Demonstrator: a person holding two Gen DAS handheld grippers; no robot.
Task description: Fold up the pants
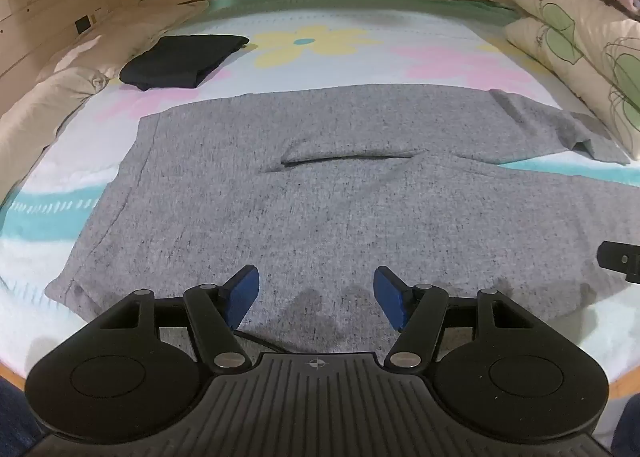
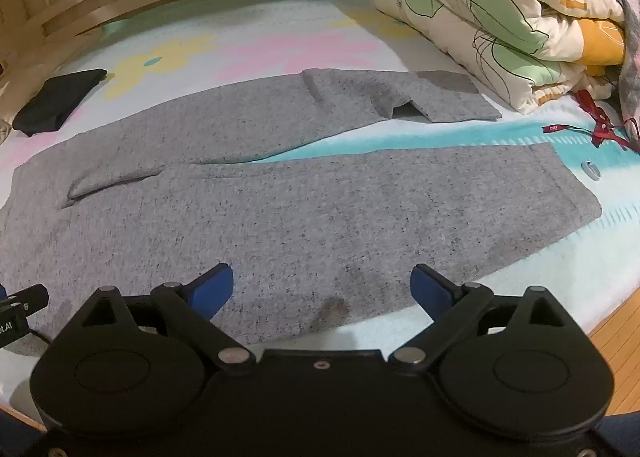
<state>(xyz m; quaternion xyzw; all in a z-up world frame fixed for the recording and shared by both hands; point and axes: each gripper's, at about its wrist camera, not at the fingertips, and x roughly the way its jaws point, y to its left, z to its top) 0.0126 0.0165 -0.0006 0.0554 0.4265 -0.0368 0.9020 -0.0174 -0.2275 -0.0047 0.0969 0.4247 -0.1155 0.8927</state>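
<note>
Both wrist views angled steeply down from the bed's near edge, close over grey pants (image 1: 320, 185); shared: pants, black bundle (image 2: 56, 103).

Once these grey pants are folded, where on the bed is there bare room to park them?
Best patch: the flowered sheet beyond the grey pants, between the folded black garment and the stacked quilts. A narrow teal strip lies between the two legs. The right is crowded: quilts, a red strap and a small ring.

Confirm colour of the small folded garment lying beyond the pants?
Black: the small folded garment is plain, no pattern, lying on the floral bedsheet. Clearest in the left wrist view.
</note>
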